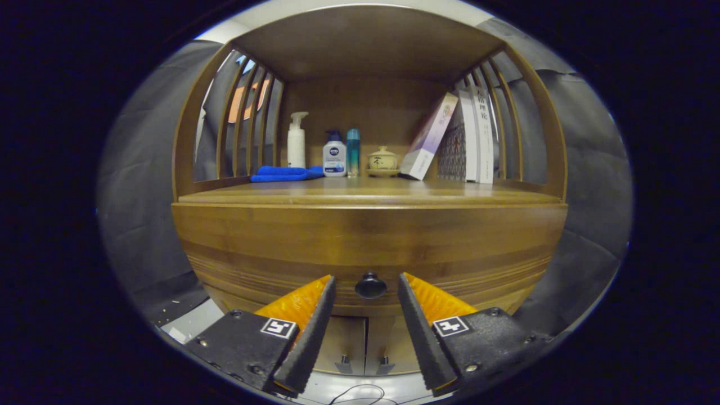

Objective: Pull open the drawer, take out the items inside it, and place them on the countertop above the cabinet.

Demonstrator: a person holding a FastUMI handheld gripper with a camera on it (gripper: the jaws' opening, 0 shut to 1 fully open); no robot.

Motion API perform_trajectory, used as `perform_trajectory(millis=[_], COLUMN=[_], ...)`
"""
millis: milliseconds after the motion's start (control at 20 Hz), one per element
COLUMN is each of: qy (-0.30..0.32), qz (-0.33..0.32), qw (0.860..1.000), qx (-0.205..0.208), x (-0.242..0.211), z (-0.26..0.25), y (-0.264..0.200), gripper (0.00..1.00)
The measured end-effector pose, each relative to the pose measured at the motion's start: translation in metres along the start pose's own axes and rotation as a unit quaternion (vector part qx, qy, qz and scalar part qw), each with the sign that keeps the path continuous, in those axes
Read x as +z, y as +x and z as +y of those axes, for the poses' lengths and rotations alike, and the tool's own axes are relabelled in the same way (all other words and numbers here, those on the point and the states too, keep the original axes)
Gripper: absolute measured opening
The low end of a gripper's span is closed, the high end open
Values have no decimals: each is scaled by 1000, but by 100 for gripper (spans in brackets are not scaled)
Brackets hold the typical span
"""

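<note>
A wooden cabinet fills the scene, with a closed drawer front (368, 247) under its countertop (365, 194). A dark round knob (370, 286) sits at the drawer's lower middle. My gripper (367, 284) is open, its two fingertips flanking the knob with a gap on each side, neither one touching it. What lies inside the drawer is hidden.
On the countertop's back stand a folded blue cloth (286, 173), a white pump bottle (296, 140), a smaller bottle (334, 154), a teal tube (353, 152), a small lidded pot (383, 160) and leaning books (455, 138). Two lower cabinet doors (365, 351) show below the drawer.
</note>
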State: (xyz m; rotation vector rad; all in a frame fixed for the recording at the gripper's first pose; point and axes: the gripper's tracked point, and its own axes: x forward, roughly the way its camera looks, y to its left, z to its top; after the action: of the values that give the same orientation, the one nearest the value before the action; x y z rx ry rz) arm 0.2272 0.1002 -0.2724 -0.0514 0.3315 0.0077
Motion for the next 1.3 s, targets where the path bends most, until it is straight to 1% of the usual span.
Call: perform_trajectory(millis=[100,200,250,450,700,800,1050,1300], qy=[13,15,15,14,20,13,18,7], qz=[2,0,2,-1,15,18,28,33], qw=[1000,1000,1000,999,1000,1000,999,999], qx=[-2,-14,-25,-29,-13,-17,-7,1], x=[1,0,0,0,0,-1,-10,-20], z=[0,-4,-7,-7,-7,-8,-7,-8], y=[1,3,6,6,3,-1,-33,-74], gripper=[67,54,46,29,25,24,24,24])
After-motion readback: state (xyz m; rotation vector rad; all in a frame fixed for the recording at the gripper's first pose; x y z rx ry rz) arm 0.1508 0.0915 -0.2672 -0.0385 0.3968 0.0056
